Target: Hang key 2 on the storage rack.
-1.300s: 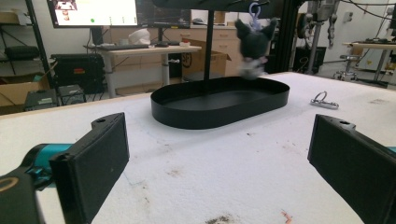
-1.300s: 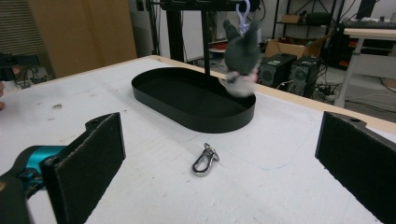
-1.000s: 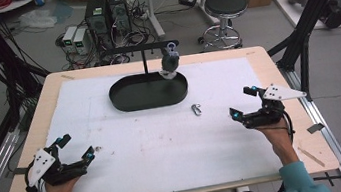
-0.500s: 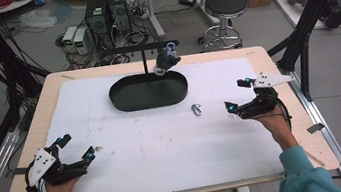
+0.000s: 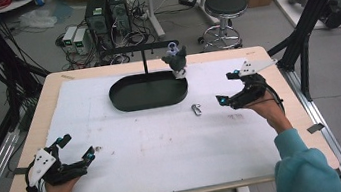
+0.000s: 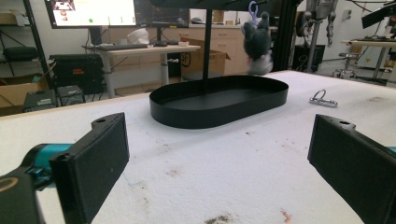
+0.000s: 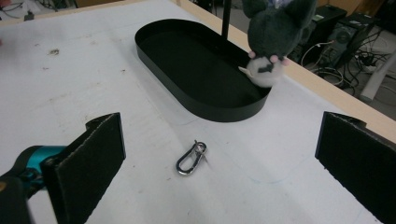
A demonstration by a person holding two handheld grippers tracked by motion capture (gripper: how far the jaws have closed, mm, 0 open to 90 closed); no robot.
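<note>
Right gripper (image 5: 230, 87) is hovering over the right side of the white table cover (image 5: 165, 147), jaws spread wide and gripping nothing; the person's right hand (image 5: 266, 108) is holding it from behind, teal sleeve (image 5: 305, 168) showing at the lower right.

Clip (image 5: 196, 109), a small silver snap hook, is lying flat on the cover just left of the right gripper, apart from its jaws; in the right gripper view the clip (image 7: 190, 158) is sitting between the two jaws but farther out, near the rim of the tray (image 7: 201, 70) without touching it.

Tray (image 5: 148, 91) is a black oval dish standing toward the far middle of the table; a thin black post (image 5: 144, 62) is rising from it and carrying a crossbar.

Plush toy (image 5: 176, 60), dark grey with a white patch, is hanging from the right end of the crossbar, over the tray's right end; in the right gripper view the toy (image 7: 273, 32) is dangling above the tray's rim.

Left gripper (image 5: 77, 149) is resting low at the near left of the table, jaws wide apart, nothing between them; its own view is looking across bare cover toward the tray (image 6: 219, 100), with the clip (image 6: 323, 99) far off to the right.
</note>
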